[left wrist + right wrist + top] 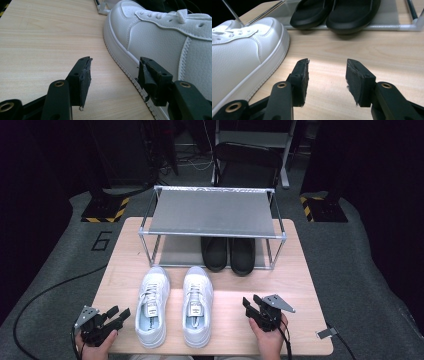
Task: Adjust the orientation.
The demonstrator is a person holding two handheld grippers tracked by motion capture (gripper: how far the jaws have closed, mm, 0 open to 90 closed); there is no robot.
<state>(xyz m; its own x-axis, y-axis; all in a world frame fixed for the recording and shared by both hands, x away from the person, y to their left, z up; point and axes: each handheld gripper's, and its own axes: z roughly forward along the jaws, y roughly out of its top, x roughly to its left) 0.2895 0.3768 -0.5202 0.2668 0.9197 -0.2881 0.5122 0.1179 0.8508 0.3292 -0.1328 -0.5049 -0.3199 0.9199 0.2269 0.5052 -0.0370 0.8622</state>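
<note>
- The left hand-held gripper (118,315), at lower left, stood wide open and empty, beside the left sneaker (152,305).
- The right hand-held gripper (251,304), at lower right, was open and empty, near the right sneaker (197,304) on the bench (300,285).

The left black two-jaw tongs (118,315) are a matte black plastic frame with a grey three-cornered plate on top and a black cable trailing off behind. In the left gripper view each arm carries a brass-coloured eyelet, and the inner pads (86,80) are dark rubber with worn, frayed edges. The right black two-jaw tongs (252,305) are built the same way, with their own grey three-cornered plate and a black cable; their pads (355,80) look rough and grey-black, and brass-coloured eyelets sit on the arms.
</note>
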